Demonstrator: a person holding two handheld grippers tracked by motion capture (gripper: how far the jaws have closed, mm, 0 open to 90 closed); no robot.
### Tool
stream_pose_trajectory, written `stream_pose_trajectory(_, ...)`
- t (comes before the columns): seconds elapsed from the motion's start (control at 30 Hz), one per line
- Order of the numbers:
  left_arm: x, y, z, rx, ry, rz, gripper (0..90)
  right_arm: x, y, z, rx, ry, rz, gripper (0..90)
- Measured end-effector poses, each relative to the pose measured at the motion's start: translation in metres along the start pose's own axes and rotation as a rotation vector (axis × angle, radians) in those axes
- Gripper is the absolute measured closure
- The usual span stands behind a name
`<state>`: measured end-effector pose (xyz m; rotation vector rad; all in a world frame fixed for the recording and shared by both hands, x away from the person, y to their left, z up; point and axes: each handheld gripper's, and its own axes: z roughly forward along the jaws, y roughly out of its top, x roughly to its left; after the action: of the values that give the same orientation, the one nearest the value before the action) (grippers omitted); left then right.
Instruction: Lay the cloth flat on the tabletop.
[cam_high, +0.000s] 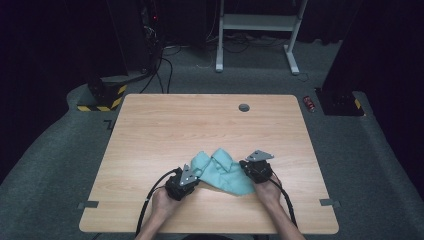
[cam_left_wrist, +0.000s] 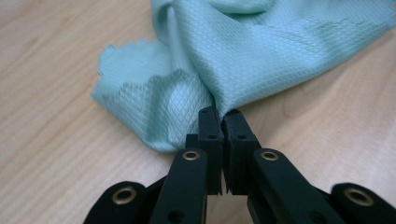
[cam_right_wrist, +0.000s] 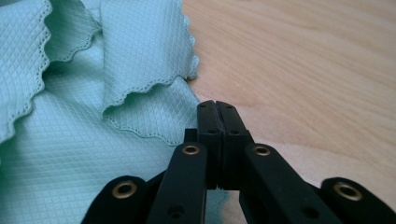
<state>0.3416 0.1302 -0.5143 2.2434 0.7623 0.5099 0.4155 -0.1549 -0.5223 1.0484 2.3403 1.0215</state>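
A light teal cloth (cam_high: 220, 172) with scalloped edges lies crumpled near the front of the wooden table (cam_high: 200, 125). My left gripper (cam_high: 196, 175) sits at the cloth's left side. In the left gripper view its jaws (cam_left_wrist: 220, 114) are shut on a bunched fold of the cloth (cam_left_wrist: 261, 56), which fans out beyond the tips. My right gripper (cam_high: 247, 167) rests at the cloth's right side. In the right gripper view its jaws (cam_right_wrist: 215, 105) are pressed together, with the cloth's (cam_right_wrist: 93, 93) near edge running in under them. A hand holds each gripper.
A round grommet hole (cam_high: 244, 107) sits near the table's far edge. Grey tape marks (cam_high: 88, 204) (cam_high: 327, 202) lie at the front corners. On the floor beyond are a white desk frame (cam_high: 257, 30), a yellow-and-black base (cam_high: 102, 97) and a small red object (cam_high: 310, 104).
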Motion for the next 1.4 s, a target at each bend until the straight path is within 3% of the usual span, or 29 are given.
stream_pose_trajectory(0.1,-0.008,-0.001,-0.008,0.009,0.029,0.023,71.1,-0.003,-0.002,-0.002,0.002,0.024,0.046,78.8)
stream_pose_trajectory(0.17,-0.005,0.0,-0.014,-0.019,0.026,-0.025,65.8,-0.001,0.0,-0.005,-0.008,0.054,0.067,71.9)
stream_pose_trajectory(0.2,-0.002,0.003,-0.017,-0.041,0.027,-0.064,61.9,0.002,0.002,-0.006,-0.019,0.068,0.059,67.9)
stream_pose_trajectory(0.27,0.002,0.009,-0.019,-0.067,0.024,-0.105,54.3,0.011,0.01,-0.007,-0.035,0.099,0.026,63.8)
stream_pose_trajectory(0.33,0.004,0.02,-0.017,-0.074,0.03,-0.122,50.1,0.02,0.019,-0.005,-0.04,0.129,-0.007,61.9)
stream_pose_trajectory(0.4,0.005,0.033,-0.01,-0.065,0.041,-0.123,48.3,0.027,0.028,-0.001,-0.037,0.123,-0.042,60.2)
stream_pose_trajectory(0.53,0.004,0.058,0.013,-0.018,0.054,-0.1,48.9,0.029,0.036,0.013,0.012,0.097,-0.04,59.0)
stream_pose_trajectory(0.63,0.004,0.069,0.036,0.054,0.046,-0.099,54.6,0.031,0.036,0.02,0.055,0.092,-0.051,62.0)
stream_pose_trajectory(0.7,0.004,0.07,0.045,0.076,0.05,-0.081,64.9,0.032,0.038,0.023,0.074,0.105,-0.062,71.3)
stream_pose_trajectory(0.77,0.005,0.069,0.047,0.089,0.027,-0.081,79.0,0.034,0.039,0.025,0.084,0.096,-0.095,83.3)
stream_pose_trajectory(0.83,0.005,0.068,0.041,0.092,0.009,-0.07,88.1,0.034,0.04,0.025,0.084,0.097,-0.119,90.0)
stream_pose_trajectory(0.97,-0.001,0.063,0.019,0.084,0.006,-0.004,88.8,0.029,0.04,0.019,0.076,0.093,-0.121,90.0)
stream_pose_trajectory(1.03,-0.002,0.056,0.007,0.07,-0.005,-0.009,88.9,0.024,0.041,0.014,0.062,0.087,-0.107,90.0)
stream_pose_trajectory(1.1,-0.001,0.046,-0.004,0.066,-0.037,-0.04,88.7,0.02,0.042,0.011,0.048,0.09,-0.091,90.0)
stream_pose_trajectory(1.13,0.0,0.04,-0.008,0.068,-0.052,-0.056,88.4,0.018,0.042,0.01,0.038,0.106,-0.085,88.7)
stream_pose_trajectory(1.2,-0.001,0.032,-0.012,0.078,-0.077,-0.088,85.7,0.019,0.041,0.01,0.032,0.139,-0.083,74.9)
stream_pose_trajectory(1.3,-0.005,0.026,-0.017,0.107,-0.092,-0.081,81.7,0.024,0.037,0.015,0.068,0.153,-0.111,67.8)
stream_pose_trajectory(1.4,-0.006,0.03,-0.024,0.085,-0.1,-0.091,74.6,0.028,0.036,0.017,0.075,0.163,-0.12,61.9)
